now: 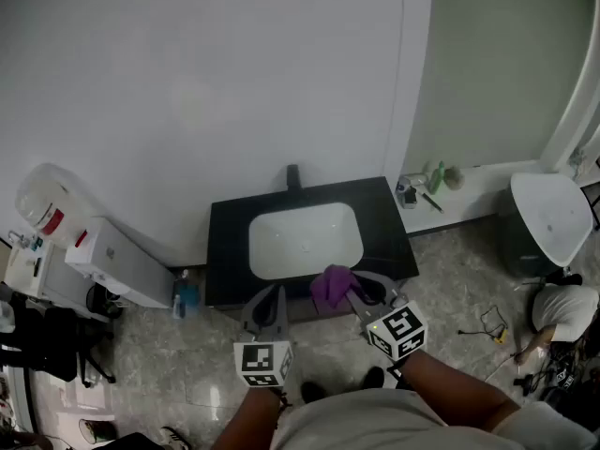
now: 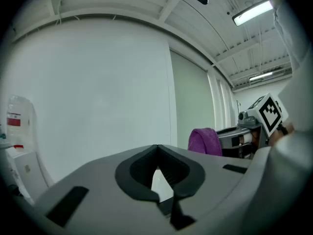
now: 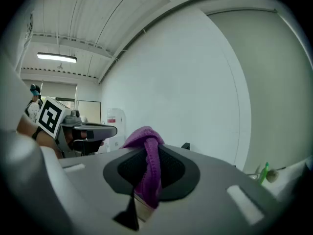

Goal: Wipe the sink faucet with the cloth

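Note:
A white sink basin (image 1: pixel 305 240) sits in a black counter (image 1: pixel 230 223) against the wall, with the dark faucet (image 1: pixel 292 177) at its back edge. My right gripper (image 1: pixel 349 287) hovers over the counter's front edge, shut on a purple cloth (image 1: pixel 333 286) (image 3: pixel 148 164) that bunches up between the jaws. The faucet tip (image 3: pixel 185 146) peeks just past the right gripper's jaws. My left gripper (image 1: pixel 270 304) (image 2: pixel 159 168) stays shut with nothing in it, at the counter's front left, beside the cloth (image 2: pixel 204 141).
A white cabinet (image 1: pixel 117 265) and a large water jug (image 1: pixel 47 200) stand at the left. A blue bottle (image 1: pixel 185 294) rests on the floor by the counter. Green bottles (image 1: pixel 438 177) line a ledge at the right, near a white bin (image 1: pixel 553 217).

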{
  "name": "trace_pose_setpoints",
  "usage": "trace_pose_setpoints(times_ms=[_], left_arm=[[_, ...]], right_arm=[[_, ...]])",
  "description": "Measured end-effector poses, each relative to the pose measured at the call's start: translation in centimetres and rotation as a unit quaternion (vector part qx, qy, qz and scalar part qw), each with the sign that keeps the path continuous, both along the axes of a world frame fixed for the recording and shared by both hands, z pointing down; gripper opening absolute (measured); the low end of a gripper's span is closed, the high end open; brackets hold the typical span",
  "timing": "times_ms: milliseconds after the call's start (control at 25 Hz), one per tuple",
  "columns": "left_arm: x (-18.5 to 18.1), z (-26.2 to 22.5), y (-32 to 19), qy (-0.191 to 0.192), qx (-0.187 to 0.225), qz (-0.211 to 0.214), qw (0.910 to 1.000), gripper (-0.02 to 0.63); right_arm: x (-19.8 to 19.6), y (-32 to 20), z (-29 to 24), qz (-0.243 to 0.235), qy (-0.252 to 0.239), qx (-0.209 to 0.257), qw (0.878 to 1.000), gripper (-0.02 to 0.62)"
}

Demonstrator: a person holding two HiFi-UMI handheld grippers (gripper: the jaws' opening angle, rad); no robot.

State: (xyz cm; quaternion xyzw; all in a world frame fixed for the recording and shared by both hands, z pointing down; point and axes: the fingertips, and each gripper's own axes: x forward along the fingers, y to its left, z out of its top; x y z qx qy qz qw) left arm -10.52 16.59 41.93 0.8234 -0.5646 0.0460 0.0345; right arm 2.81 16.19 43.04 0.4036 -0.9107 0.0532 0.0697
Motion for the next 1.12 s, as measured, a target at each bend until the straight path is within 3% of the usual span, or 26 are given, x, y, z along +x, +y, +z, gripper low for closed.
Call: trace_pose_setpoints(times_ms=[560,1120], left_arm=[[-2.1,1.2,-1.0,0.023,-0.016,0.000,0.9996,0.006],[-5.8,0.2,-3.2,0.041,-0.010,0.040,0.9983,0.006]], right_arm=[[-1.4,-0.7,0.9,0.016,0.002,-0.005,1.000,0.054],[-5.9,-1.8,0.4,0.057,-0.011,-0.010,0.998,0.055]])
